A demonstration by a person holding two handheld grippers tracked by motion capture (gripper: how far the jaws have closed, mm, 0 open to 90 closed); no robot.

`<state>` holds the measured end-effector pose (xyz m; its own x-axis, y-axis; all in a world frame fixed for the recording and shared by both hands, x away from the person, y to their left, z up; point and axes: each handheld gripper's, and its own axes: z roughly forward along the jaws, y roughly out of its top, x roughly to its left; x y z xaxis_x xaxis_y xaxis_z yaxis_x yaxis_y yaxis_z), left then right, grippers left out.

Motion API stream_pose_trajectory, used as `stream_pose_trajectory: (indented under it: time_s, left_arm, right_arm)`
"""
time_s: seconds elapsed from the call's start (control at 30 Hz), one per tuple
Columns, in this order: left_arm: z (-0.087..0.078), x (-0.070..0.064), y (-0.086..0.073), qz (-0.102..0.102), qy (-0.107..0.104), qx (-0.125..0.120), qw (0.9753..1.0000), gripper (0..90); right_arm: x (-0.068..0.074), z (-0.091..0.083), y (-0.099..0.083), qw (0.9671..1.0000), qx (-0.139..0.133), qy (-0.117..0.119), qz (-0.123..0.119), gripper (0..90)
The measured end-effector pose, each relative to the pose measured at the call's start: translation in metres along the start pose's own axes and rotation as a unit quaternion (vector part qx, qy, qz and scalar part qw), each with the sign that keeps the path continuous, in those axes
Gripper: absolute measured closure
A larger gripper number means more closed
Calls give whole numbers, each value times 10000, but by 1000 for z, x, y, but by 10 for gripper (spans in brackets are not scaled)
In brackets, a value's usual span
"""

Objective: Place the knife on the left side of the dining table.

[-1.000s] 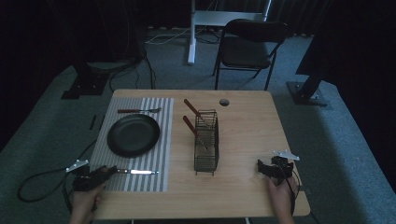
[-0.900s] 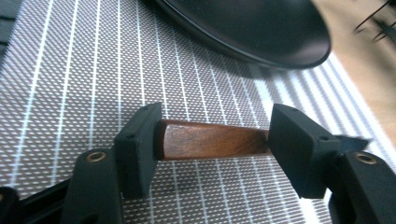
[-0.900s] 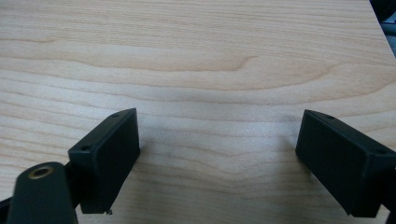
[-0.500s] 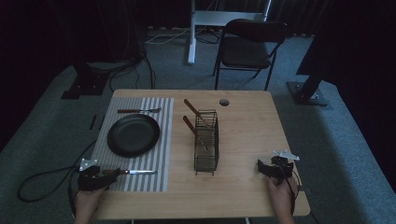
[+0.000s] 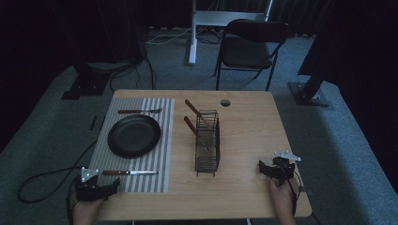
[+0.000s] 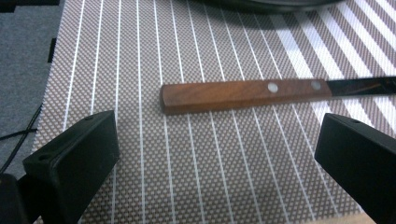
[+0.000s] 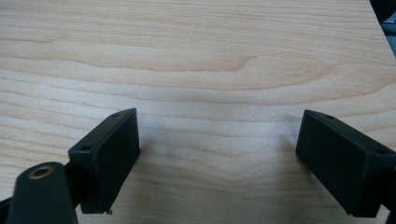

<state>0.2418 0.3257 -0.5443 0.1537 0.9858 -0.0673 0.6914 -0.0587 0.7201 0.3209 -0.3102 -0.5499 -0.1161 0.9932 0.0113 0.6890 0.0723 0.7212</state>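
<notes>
The wooden table [image 5: 244, 140] carries a striped placemat [image 5: 162, 136] along its left edge. On the mat's middle sits a black plate [image 5: 134, 135], empty. A wire caddy [image 5: 207, 146] at table centre holds two wooden-handled utensils [image 5: 193, 108]. A knife [image 5: 129, 172] lies near the mat's front edge, just beyond the left gripper [image 5: 115, 188], jaws apart. The right gripper [image 5: 261, 166], near the front right corner, is also spread wide over bare wood.

My desk [image 5: 253, 140] is pale wood on grey carpet [image 5: 328, 140] in a dim room. Beyond its far edge I see a dark folding chair [image 5: 251, 44] and a white stand [image 5: 193, 33].
</notes>
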Motion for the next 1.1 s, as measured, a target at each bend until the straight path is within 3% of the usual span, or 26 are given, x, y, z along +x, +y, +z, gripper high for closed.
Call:
stream_pose_trajectory:
  time_s: [0.2,1.1]
  left_arm:
    - [-4,-5,-2,132,278,-191,9993,5]
    - [-2,1,-1,74,256,-239,9994,6]
  right_arm:
    - [0,0,0,10000,-2,1,0,126]
    - [0,0,0,10000,1,2,3,126]
